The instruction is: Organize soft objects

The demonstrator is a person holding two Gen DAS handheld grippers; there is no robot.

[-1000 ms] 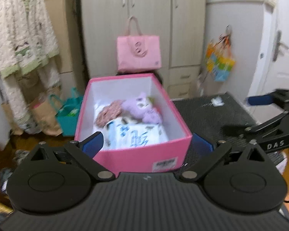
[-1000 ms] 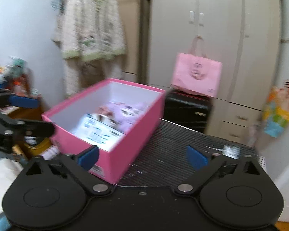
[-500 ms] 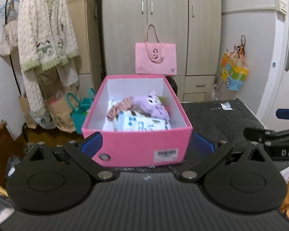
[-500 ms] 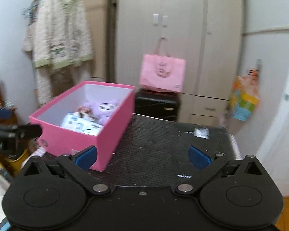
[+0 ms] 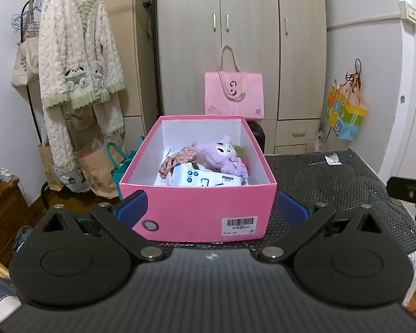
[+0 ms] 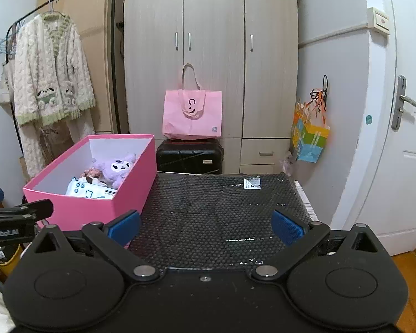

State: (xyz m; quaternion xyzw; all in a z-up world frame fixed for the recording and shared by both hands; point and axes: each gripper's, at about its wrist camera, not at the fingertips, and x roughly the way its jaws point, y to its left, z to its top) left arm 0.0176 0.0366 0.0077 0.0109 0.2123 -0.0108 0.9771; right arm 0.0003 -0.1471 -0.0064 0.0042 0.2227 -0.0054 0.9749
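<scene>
The left gripper (image 5: 212,208) is wide open and holds nothing. Right in front of it sits the pink box (image 5: 197,211), so close that the box's near wall fills the gap between the two blue fingers. Inside the box lie the soft things: a purple plush toy (image 5: 226,156), a flowery cloth scrunchie (image 5: 177,159), and a white pack of wipes (image 5: 205,177) nearest the gripper.

The right gripper (image 6: 205,226) is wide open too, and empty. The pink box is ahead of it and off to its left. Straight ahead of it is only the black bumpy mat (image 6: 222,211). At the far end of the mat lies a small white packet (image 6: 251,183).

It looks like the sorting is nearly done, since the soft things are already in the box. No other soft toy shows on the mat. The next move may be to fetch the small packet, if it belongs with the rest, or to stop. To get it, the right gripper would need to reach far forward over the mat. Nothing stands in its way there.

Beyond the mat a pink bag (image 6: 192,112) rests on a black suitcase (image 6: 190,156). A fluffy robe (image 5: 77,75) hangs far off to the left.
</scene>
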